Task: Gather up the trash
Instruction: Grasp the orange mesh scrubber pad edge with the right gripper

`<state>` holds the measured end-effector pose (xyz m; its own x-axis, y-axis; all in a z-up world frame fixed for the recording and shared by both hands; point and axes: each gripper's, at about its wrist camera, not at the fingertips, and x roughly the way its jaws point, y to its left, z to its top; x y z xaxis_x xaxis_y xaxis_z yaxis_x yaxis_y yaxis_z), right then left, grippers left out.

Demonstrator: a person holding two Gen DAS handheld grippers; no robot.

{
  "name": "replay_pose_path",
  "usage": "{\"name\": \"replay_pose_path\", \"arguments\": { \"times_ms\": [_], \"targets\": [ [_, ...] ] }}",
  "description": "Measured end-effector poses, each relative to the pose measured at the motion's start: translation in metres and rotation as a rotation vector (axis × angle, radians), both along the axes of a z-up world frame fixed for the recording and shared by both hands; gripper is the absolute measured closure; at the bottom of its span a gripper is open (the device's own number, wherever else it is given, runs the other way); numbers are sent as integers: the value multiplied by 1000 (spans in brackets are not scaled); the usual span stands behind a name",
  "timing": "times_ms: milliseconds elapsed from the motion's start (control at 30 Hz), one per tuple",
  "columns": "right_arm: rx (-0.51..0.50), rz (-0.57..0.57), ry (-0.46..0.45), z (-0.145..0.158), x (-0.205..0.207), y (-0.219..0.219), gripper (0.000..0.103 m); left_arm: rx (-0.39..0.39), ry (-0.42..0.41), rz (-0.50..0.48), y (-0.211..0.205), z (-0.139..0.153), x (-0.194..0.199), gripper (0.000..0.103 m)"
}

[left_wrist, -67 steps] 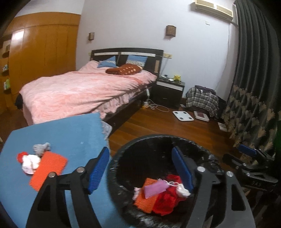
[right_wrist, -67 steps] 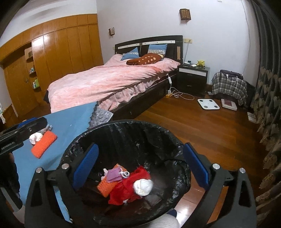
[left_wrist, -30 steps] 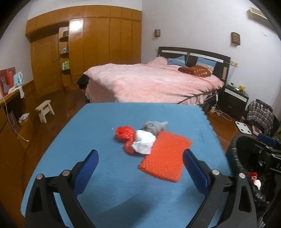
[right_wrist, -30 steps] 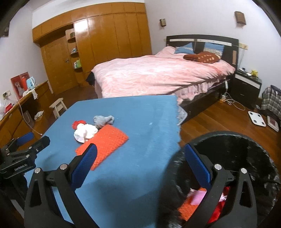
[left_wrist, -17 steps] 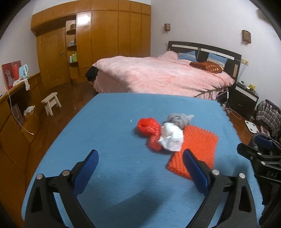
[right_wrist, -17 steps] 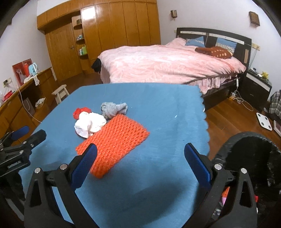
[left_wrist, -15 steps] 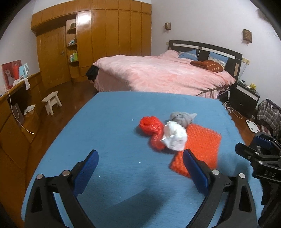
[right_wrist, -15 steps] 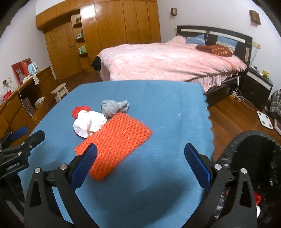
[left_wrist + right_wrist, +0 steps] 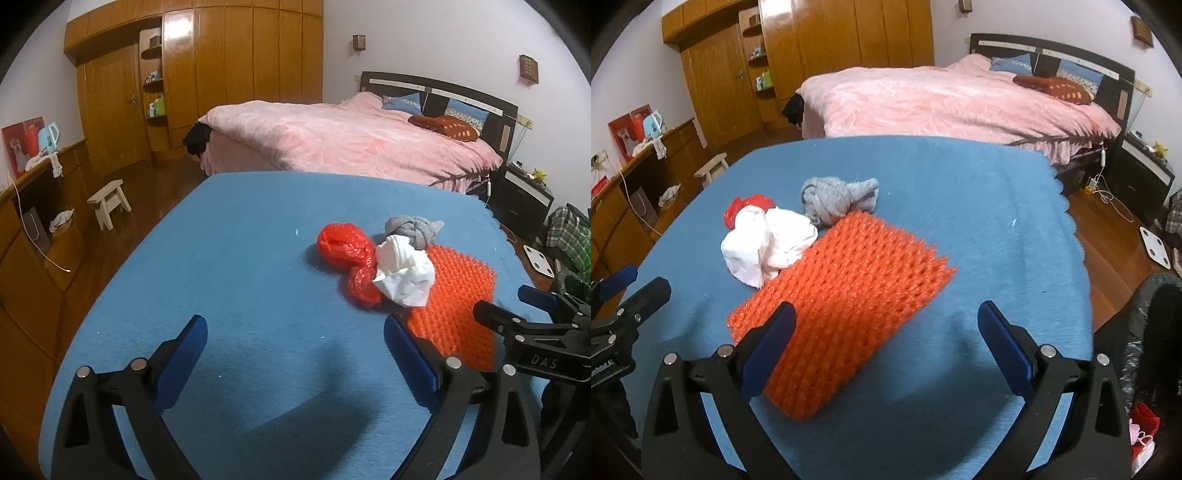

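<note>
Right wrist view: both grippers had swung from the bin to the table's trash.
Right gripper (image 9: 886,328) and left gripper (image 9: 291,350) gaped empty; orange mesh (image 9: 842,295) ran lower left to upper right.

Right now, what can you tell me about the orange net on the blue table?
The orange net is a flat, roughly rectangular piece of foam-like mesh with a bumpy woven look. It lies flat on the blue table, angled diagonally. The white wad touches its left edge and the gray rag touches its far corner. The right gripper, open, hovers at its near end; one finger shows in front of the net, contact unclear.
</note>
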<state>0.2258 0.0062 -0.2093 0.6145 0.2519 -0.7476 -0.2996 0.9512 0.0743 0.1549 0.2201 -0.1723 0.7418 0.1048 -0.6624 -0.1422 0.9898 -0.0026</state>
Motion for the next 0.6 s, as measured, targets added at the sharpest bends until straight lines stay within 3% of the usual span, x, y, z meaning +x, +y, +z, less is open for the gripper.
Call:
{"name": "replay_pose_path", "arguments": {
  "times_ms": [333,433,600],
  "targets": [
    [24,57,65,-10,3,12,34,-16,9,5,3,-5,3,9],
    [30,73,63,-9,0,15,44,-19,11,3,2,-6,3,9],
    [50,121,66,-7,-4,20,69,-20,13,-5,-3,-4,2,9]
  ]
}}
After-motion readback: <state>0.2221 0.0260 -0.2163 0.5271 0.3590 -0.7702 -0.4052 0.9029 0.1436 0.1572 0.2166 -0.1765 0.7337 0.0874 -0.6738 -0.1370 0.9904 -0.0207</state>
